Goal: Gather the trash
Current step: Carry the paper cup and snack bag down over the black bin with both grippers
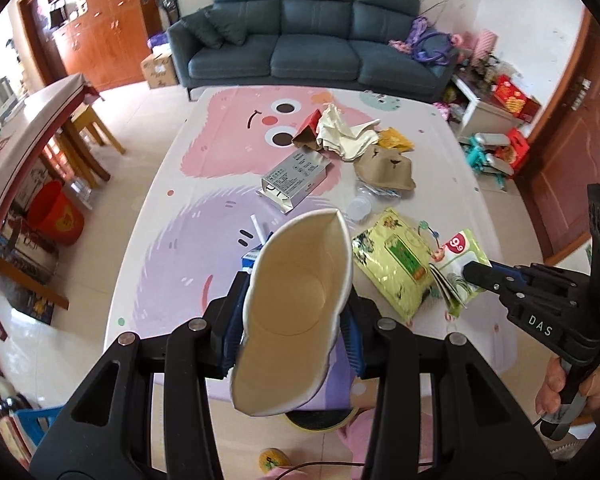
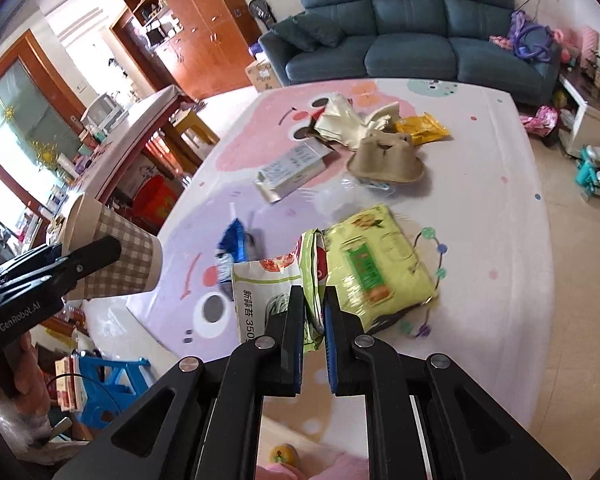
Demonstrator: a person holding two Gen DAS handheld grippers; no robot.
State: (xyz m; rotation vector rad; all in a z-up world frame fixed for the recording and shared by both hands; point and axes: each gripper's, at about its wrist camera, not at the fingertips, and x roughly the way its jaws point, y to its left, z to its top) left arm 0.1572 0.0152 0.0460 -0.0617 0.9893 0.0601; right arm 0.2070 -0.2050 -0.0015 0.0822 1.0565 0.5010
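Gripping a paper cup (image 1: pixel 296 312) squashed between its jaws, the left gripper (image 1: pixel 294 328) holds it off the near edge of the table (image 1: pixel 452 152), mouth toward the camera; the cup looks empty. From the right wrist view the same cup (image 2: pixel 116 256) hangs tilted at the far left, clear of the tabletop. The right gripper (image 2: pixel 315 320) has its jaws nearly closed on the folded edge of a green-and-white packet (image 2: pixel 260 300) at the near side of the table; it seems to be pinching that edge, though how firm the hold is cannot be told.

Other trash lies spread on the table: a yellow pouch (image 2: pixel 372 268) touching the packet, a blue wrapper (image 2: pixel 232 244) just left of it, a grey box (image 2: pixel 292 170), a brown cardboard tray (image 2: pixel 384 160), a clear lid (image 2: pixel 336 200), crumpled white paper (image 2: pixel 348 120) and an orange bag (image 2: pixel 420 128) farther off. No bin shows in either view.

Likely risks from here: the packet is held only by a thin fold, so a quick lift could let it slip out, or drag the yellow pouch along and off the edge. The cup is already crushed; a harder squeeze could buckle it further and let it pop free. With both grippers loaded, neither is free to catch anything that drops.
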